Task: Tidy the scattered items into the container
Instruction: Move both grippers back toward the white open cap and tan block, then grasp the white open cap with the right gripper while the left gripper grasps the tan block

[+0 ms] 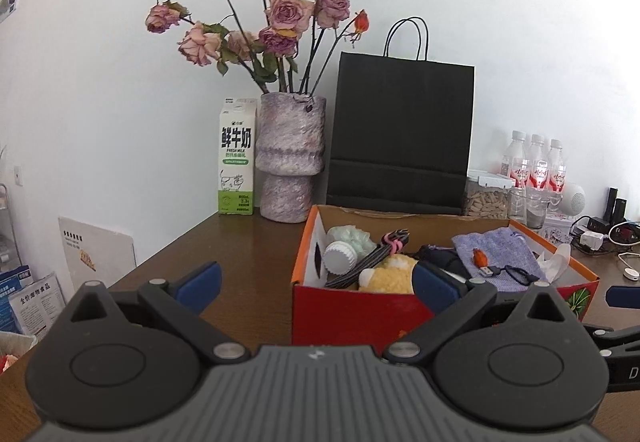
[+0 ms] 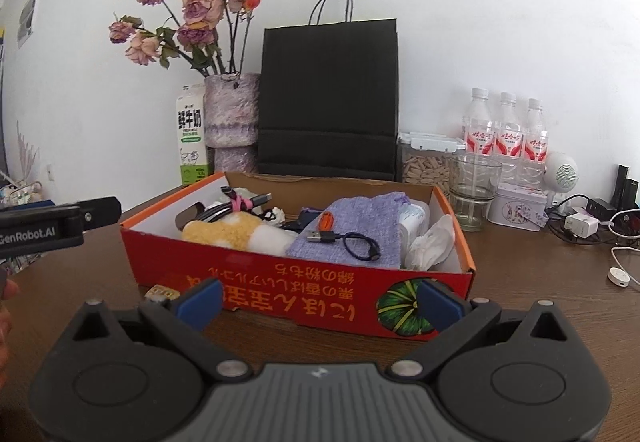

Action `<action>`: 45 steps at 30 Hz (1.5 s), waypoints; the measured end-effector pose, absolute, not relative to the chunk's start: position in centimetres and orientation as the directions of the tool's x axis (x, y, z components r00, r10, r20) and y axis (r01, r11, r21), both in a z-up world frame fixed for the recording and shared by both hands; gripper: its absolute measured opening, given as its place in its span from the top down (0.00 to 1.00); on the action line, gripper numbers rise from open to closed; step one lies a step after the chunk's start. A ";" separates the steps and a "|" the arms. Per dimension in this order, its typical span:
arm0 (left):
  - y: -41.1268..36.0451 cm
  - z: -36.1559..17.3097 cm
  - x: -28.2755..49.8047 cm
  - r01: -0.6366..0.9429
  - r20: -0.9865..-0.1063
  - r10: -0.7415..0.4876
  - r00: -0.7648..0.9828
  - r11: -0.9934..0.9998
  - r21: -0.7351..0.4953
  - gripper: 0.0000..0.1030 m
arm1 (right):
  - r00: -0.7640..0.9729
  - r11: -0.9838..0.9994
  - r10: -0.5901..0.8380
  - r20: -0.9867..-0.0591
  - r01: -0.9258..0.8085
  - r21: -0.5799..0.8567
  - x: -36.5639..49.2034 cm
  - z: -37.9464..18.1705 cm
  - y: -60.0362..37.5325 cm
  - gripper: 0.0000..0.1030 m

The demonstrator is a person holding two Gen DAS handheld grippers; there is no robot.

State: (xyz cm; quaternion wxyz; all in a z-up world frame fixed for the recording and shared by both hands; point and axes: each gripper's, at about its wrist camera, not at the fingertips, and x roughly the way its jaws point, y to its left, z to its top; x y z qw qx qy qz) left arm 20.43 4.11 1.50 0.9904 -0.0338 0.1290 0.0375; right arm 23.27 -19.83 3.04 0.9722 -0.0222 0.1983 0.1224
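Right tongs [image 2: 318, 304] and left tongs [image 1: 316, 284] gape empty; box [image 2: 256, 274] looks packed, one small yellow item [image 2: 160, 293] left outside.

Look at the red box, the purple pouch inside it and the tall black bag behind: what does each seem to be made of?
Red box: printed cardboard, slightly glossy outside; its far flap shows bare brown board.
Purple pouch: woven fabric, matte; a coarse weave shows.
Black bag: probably paper, matte; it stands stiff with a crisp horizontal fold and thin cord handles.
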 end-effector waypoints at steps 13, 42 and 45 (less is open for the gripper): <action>9.5 -0.8 17.5 -0.144 -0.364 0.146 0.920 0.989 0.033 0.00 | 0.732 0.896 0.356 -0.581 -0.444 -0.011 23.4 0.2 -12.5 0.08; 9.3 -1.5 20.1 -0.126 -0.506 0.130 0.853 0.991 0.042 0.00 | 0.755 0.923 0.321 -0.571 -0.384 0.012 25.8 0.5 -14.6 0.73; 7.1 -1.5 21.8 -0.052 -0.536 0.061 0.842 0.998 0.032 0.00 | 0.771 0.940 0.294 -0.565 -0.342 0.022 26.2 0.6 -16.7 0.73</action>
